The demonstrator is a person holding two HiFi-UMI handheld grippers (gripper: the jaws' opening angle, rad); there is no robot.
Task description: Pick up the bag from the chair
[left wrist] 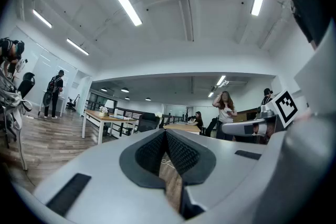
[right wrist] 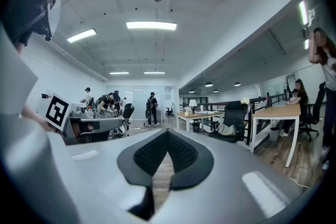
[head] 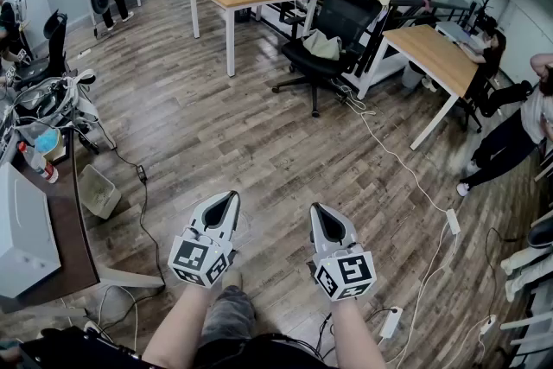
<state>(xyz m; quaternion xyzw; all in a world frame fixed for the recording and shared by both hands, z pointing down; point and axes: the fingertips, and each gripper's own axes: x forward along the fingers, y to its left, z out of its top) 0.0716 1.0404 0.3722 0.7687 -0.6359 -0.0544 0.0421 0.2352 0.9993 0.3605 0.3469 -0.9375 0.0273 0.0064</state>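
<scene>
**A:** Our left gripper (head: 226, 201) and right gripper (head: 320, 212) have their jaws pressed together, empty, while the bag (head: 322, 45) lies on the black chair (head: 347, 13), well apart from us.

**B:** If we arrive without opening them, we only shove it off the seat. The chair may roll on its casters, and that white cable (head: 393, 154) could catch our feet.

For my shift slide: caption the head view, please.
Left tongs and right tongs, shut and empty, face the bag on the black chair ahead.
</scene>
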